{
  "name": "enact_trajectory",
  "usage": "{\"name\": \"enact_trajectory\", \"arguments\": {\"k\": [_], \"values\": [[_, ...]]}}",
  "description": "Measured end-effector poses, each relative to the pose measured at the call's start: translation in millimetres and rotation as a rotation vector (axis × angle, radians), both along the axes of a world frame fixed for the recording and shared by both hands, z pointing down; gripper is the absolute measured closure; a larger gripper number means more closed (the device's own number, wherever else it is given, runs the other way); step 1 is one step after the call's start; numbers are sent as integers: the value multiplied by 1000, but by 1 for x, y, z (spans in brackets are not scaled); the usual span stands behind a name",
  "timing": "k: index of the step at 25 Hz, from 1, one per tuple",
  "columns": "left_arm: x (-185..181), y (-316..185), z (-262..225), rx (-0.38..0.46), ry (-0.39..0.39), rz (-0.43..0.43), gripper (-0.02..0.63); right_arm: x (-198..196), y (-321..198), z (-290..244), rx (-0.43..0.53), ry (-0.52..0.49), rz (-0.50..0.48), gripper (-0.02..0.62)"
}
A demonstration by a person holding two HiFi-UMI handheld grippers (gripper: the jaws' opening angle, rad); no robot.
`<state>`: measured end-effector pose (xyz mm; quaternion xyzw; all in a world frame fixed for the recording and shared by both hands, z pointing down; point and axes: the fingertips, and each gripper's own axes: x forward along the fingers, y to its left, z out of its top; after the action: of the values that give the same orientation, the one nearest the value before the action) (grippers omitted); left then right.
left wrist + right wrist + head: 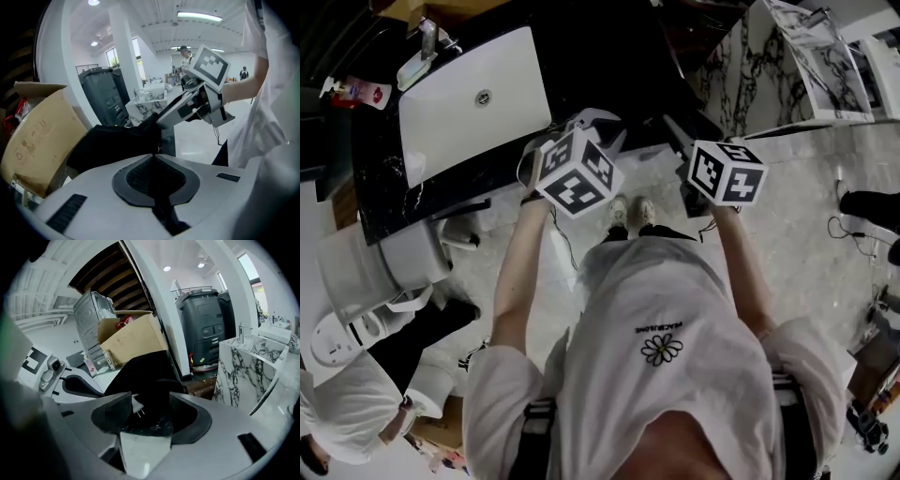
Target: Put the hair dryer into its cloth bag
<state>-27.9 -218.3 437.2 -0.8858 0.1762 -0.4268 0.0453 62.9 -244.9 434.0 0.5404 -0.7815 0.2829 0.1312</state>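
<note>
two grippers are held up in front of the person, over the floor beside a black counter [375, 187] with a white sink [473, 94]. the left gripper [153, 158] has its jaws pressed together on a fold of the black cloth bag [112, 143], and the rest of the bag spreads out ahead of it, in front of a cardboard box [37, 136]. the right gripper [149, 409] has its jaws spread wide and pinches nothing; the bag sits just ahead of them, and in the left gripper view its tip meets the bag's edge. a white plug [136, 409] with two prongs shows between the wide jaws, close to the one on the left of the right gripper view, against the dark cloth. the hair dryer's body cannot be made out in any view
</note>
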Motion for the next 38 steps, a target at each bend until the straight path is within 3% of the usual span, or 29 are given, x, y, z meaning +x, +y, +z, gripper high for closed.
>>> {"name": "enact_trajectory", "arguments": {"k": [4,11,14,20,27,31,36,38], "values": [[0,2,16,-9,-29,-1,581,13,15,4,-6,1,23,376],[4,3,29,-67,29,-68,577,30,30,5,-18,-11,51,376],[8,5,22,-98,88,-90,508,36,28,-1,-3,-16,63,376],[12,-11,-29,-48,247,-138,492,43,14,-31,82,-8,68,376],[9,-42,-123,131,466,-243,523,42,-22,-121,330,4,47,376],[-1,-52,-177,247,617,-346,560,29,-32,-180,494,6,28,379],[-31,-49,-229,324,940,-545,578,-2,-27,-225,660,33,-22,409],[-46,-44,-239,402,987,-632,583,-13,-23,-234,713,51,-27,446]]}}
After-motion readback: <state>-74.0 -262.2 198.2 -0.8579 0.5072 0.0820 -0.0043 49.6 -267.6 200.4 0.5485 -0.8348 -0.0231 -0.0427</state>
